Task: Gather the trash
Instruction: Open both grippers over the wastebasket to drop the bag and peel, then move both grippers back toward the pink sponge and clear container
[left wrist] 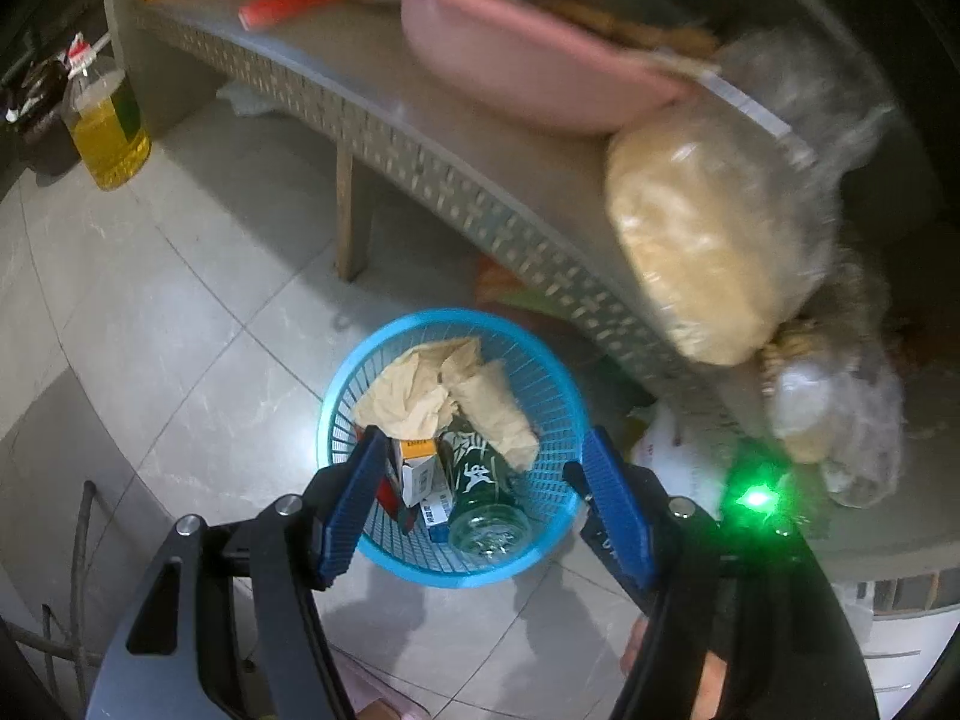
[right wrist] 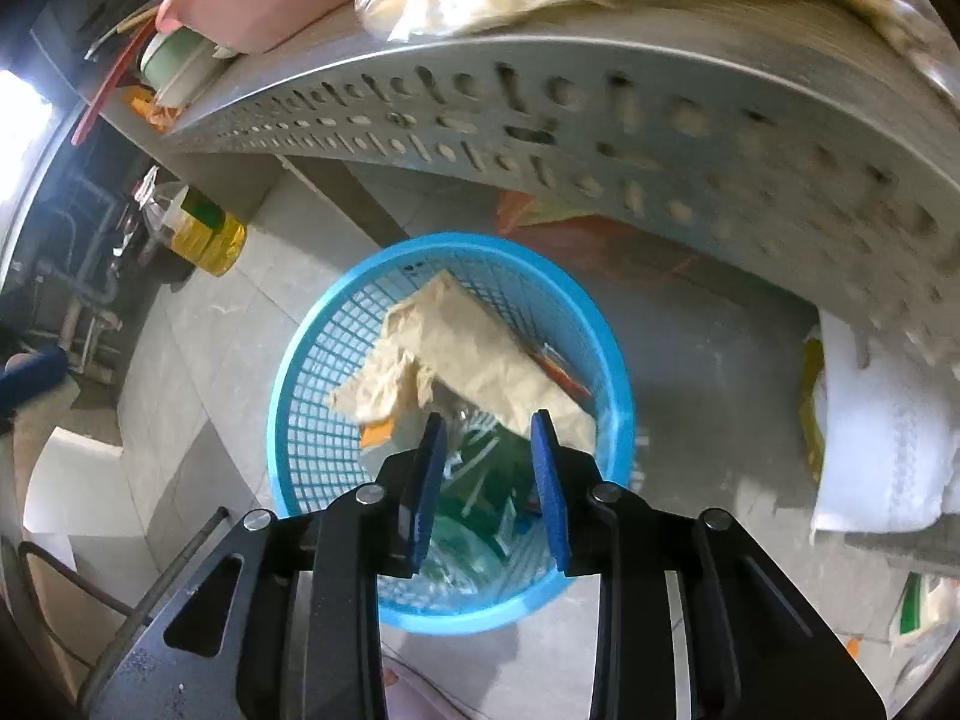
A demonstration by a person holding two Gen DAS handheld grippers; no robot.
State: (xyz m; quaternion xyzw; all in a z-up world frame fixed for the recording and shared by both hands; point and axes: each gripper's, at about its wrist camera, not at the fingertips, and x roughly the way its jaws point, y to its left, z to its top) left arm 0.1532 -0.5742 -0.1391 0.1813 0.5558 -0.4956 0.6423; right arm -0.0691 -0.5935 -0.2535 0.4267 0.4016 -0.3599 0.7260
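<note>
A blue mesh waste basket [left wrist: 564,402] stands on the tiled floor beside a grey table; it also shows in the right wrist view [right wrist: 300,420]. Inside lie crumpled brown paper [left wrist: 432,396] [right wrist: 480,354], a green glass bottle [left wrist: 480,480] [right wrist: 480,480] and a small white and orange box [left wrist: 420,468]. My left gripper [left wrist: 483,450] is open and empty above the basket. My right gripper [right wrist: 487,426] is open and empty above the basket, jaws partly apart.
The grey perforated table [left wrist: 456,180] [right wrist: 540,114] carries a pink basin [left wrist: 510,60], a bag of beige grain [left wrist: 702,240] and a red strip [left wrist: 312,0]. A bottle of yellow oil [left wrist: 108,126] [right wrist: 207,234] stands on the floor at left. White bags [right wrist: 882,420] lie under the table.
</note>
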